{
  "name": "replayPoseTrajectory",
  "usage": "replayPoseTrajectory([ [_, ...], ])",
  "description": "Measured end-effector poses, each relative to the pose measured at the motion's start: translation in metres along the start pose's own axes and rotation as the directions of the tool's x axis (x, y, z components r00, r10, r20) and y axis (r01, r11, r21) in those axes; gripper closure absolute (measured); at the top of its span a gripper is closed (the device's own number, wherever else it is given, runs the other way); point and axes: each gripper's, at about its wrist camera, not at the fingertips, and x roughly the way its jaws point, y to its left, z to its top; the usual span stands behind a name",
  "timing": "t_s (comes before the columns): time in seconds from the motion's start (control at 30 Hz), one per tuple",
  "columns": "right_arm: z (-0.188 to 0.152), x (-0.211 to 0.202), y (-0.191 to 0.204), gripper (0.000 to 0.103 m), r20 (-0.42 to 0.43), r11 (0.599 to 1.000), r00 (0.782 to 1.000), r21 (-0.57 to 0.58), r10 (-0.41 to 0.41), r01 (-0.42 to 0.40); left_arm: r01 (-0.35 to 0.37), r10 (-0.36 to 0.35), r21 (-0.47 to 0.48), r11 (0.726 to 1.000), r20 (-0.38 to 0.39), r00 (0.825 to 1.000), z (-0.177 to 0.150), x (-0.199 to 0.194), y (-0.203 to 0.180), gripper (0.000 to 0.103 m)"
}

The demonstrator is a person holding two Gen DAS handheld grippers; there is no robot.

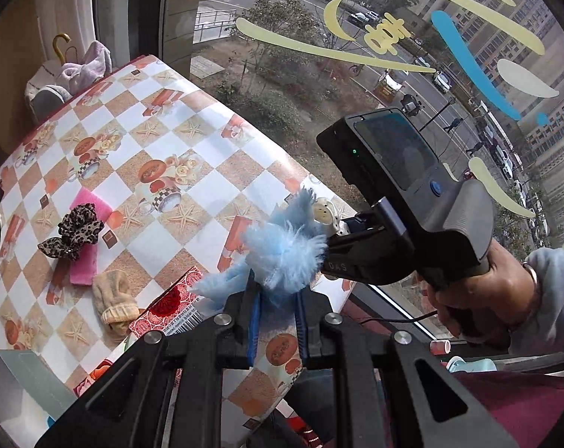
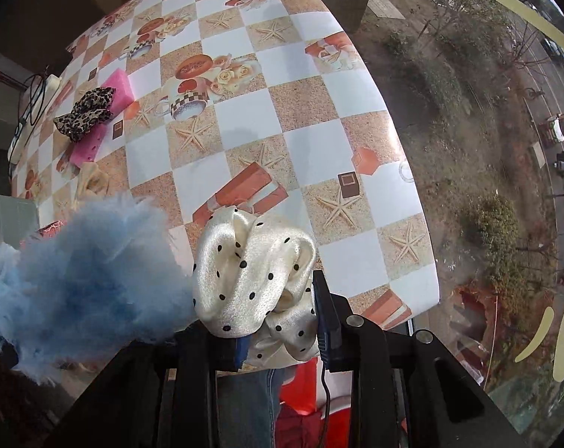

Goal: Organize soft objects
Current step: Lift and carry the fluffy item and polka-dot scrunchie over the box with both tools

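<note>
While both grippers hold soft items above the near table edge, the entries below run from largest to smallest.

Table [image 2: 312,119]: covered with a checkered cloth; a window borders its far side.
Left gripper [image 1: 276,311]: its blue pads flank the lower part of the blue fluff; judged to be gripping it, though the fluff hides the contact.
Right gripper [image 2: 282,328]: closed around the scrunchie; in the left view its tips sit just beside the blue fluff.
Blue fluff [image 1: 282,254]: a fluffy light-blue soft item, held off the table near the front edge, touching or nearly touching the scrunchie.
Scrunchie [image 2: 252,272]: cream satin with black dots, bunched between the right gripper's pads, raised over the table edge.
Sponge [image 2: 106,112]: pink, lying at the table's left side, well apart from both grippers.
Sock [image 1: 114,304]: beige, lying near the front edge, just beside the sponge.
Leopard bow [image 2: 84,114]: resting on top of the sponge.
Step in hand: judged as carrying two items toward the group at the left side.
Next move: requires moving both grippers left, lowering beside the sponge and sock, then releasing without disturbing the leopard bow.
Caution: the blue fluff may cling to the pads on release.
</note>
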Motion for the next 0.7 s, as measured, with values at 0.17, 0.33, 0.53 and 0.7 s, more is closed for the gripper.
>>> replayPoseTrajectory([
  [0.17,-0.019,0.0,0.015,0.073,-0.015,0.999,1.0,-0.031,-0.011,0.01,0.017,-0.016,0.018,1.0,-0.012,1.0,-0.025,-0.011,0.004,0.085],
  [0.33,-0.036,0.001,0.033,0.073,-0.029,0.998,1.0,-0.058,-0.005,0.003,0.015,-0.015,0.015,1.0,-0.008,1.0,-0.044,-0.025,0.013,0.085],
  [0.53,-0.057,-0.001,0.056,0.073,-0.038,0.994,0.999,-0.106,0.009,-0.013,-0.005,0.005,-0.017,1.0,0.001,1.0,-0.07,-0.04,0.031,0.085],
  [0.7,-0.077,-0.001,0.078,0.073,-0.053,0.984,0.998,-0.172,0.023,-0.032,-0.025,0.027,-0.093,0.995,0.015,1.0,-0.094,-0.053,0.052,0.085],
])
